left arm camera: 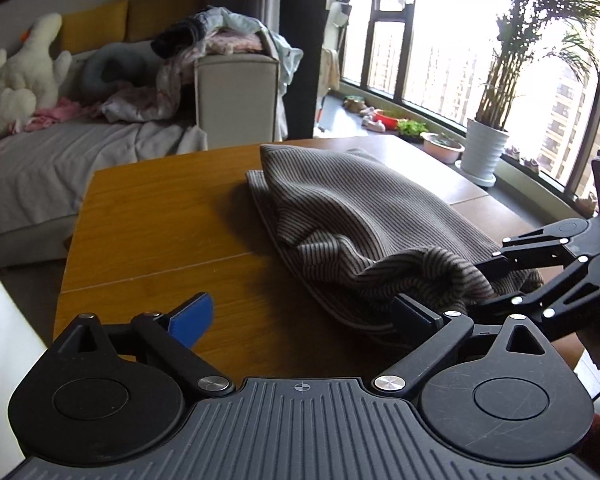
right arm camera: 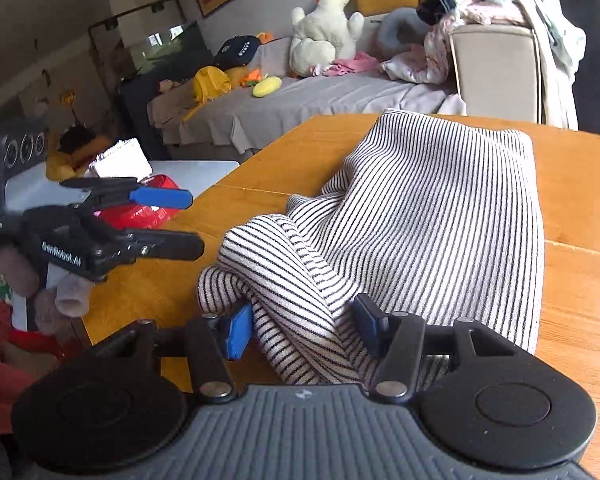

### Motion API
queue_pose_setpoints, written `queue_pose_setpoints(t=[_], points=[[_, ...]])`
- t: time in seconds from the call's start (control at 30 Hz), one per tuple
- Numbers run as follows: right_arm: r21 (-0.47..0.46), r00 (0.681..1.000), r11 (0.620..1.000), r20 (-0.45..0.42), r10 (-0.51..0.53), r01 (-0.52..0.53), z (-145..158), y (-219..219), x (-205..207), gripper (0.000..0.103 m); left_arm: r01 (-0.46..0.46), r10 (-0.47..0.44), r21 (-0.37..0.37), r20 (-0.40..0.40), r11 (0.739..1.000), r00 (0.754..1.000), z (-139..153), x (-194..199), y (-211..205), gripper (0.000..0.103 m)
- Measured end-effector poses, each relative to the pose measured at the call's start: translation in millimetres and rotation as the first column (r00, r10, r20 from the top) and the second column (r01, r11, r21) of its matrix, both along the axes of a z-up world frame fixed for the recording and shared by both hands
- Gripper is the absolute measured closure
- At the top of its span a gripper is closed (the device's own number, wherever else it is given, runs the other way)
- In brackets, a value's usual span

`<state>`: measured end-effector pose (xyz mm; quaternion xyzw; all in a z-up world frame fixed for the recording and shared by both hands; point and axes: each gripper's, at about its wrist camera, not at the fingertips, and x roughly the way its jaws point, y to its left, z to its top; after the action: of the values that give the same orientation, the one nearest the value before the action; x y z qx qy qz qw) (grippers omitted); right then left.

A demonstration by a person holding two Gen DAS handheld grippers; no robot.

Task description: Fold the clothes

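Two blue-padded fingers [right arm camera: 236,332] of my right gripper [right arm camera: 302,330] sit either side of a bunched roll of the striped garment [right arm camera: 420,216]. The jaws are about half open, and the left pad looks to be against the roll, while I cannot tell whether the right pad presses it, so I cannot say the cloth is truly pinched. That gripper tilts downward toward the wooden table [right arm camera: 580,200], close over its near edge.

My left gripper [left arm camera: 304,312] has its jaws spread about as wide as they go. One blue finger [left arm camera: 192,318] stands over bare wood; the other sits at the garment's near hem, and I cannot tell if it touches. Nothing is held there. Seen from the right wrist camera, the left gripper hovers off to the left just beside the table's edge, well clear of the cloth, in a hand [right arm camera: 60,296] in a knit glove with a red sleeve [right arm camera: 4,344] behind it.

The garment is a ribbed, finely striped top lying partly folded across the middle of the table, smooth at its far end, rumpled and rolled at the near end.

Beyond the table stand a grey sofa [right arm camera: 300,104] with a white plush toy [right arm camera: 324,28] and a heap of clothes [right arm camera: 480,4], and a potted plant [left arm camera: 488,148] by the window.
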<state>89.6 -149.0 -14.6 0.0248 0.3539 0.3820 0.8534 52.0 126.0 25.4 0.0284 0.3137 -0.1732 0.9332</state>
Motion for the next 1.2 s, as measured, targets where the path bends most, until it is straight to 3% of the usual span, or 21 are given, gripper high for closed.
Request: queue_pose_setpoints(t=[0.23, 0.43, 0.53, 0.63, 0.7, 0.77, 1.0, 1.03, 1.1, 1.17, 1.2], points=[[0.043, 0.999, 0.999, -0.036, -0.026, 0.028, -4, -1, 18, 0.049, 0.071, -0.071, 0.055, 0.008, 0.996, 0.997, -8, -14, -9, 0.002], [-0.008, 0.999, 1.0, 0.033, -0.008, 0.009, 0, 8, 9, 0.049, 0.095, -0.093, 0.084, -0.024, 0.992, 0.995, -20, -4, -29, 0.002], [-0.067, 0.995, 0.998, 0.102, 0.004, 0.002, 5, 13, -2, 0.048, 0.093, -0.089, 0.084, -0.043, 0.992, 0.995, -24, 5, -37, 0.002], [-0.16, 0.977, 0.987, 0.209, 0.033, 0.001, 8, 16, -19, 0.037, 0.095, -0.09, 0.082, -0.053, 0.992, 0.995, -26, 9, -42, 0.002], [-0.238, 0.955, 0.971, 0.287, 0.071, -0.001, 7, 19, -35, 0.025, 0.096, -0.091, 0.081, -0.055, 0.992, 0.994, -27, 9, -43, 0.002], [-0.298, 0.935, 0.955, 0.334, 0.117, -0.013, 3, 23, -46, 0.021, 0.095, -0.091, 0.078, -0.058, 0.992, 0.994, -26, 9, -43, 0.002], [-0.438, 0.884, 0.896, 0.445, 0.145, 0.074, -17, 42, -56, 0.021, 0.084, -0.081, 0.056, -0.064, 0.995, 0.995, -24, 10, -40, 0.002], [-0.436, 0.892, 0.897, 0.431, 0.135, 0.075, -15, 42, -53, 0.022, 0.082, -0.079, 0.056, -0.062, 0.995, 0.995, -24, 10, -39, 0.002], [-0.376, 0.92, 0.924, 0.381, 0.089, 0.067, -7, 35, -42, 0.046, 0.078, -0.075, 0.056, -0.054, 0.995, 0.996, -20, 8, -36, 0.002], [-0.253, 0.953, 0.965, 0.302, 0.007, 0.073, 8, 19, -27, 0.06, 0.081, -0.079, 0.054, -0.034, 0.995, 0.996, -15, 4, -31, 0.002], [-0.211, 0.961, 0.974, 0.277, -0.023, 0.084, 14, 12, -21, 0.062, 0.083, -0.082, 0.053, -0.023, 0.995, 0.996, -13, 2, -29, 0.002]])
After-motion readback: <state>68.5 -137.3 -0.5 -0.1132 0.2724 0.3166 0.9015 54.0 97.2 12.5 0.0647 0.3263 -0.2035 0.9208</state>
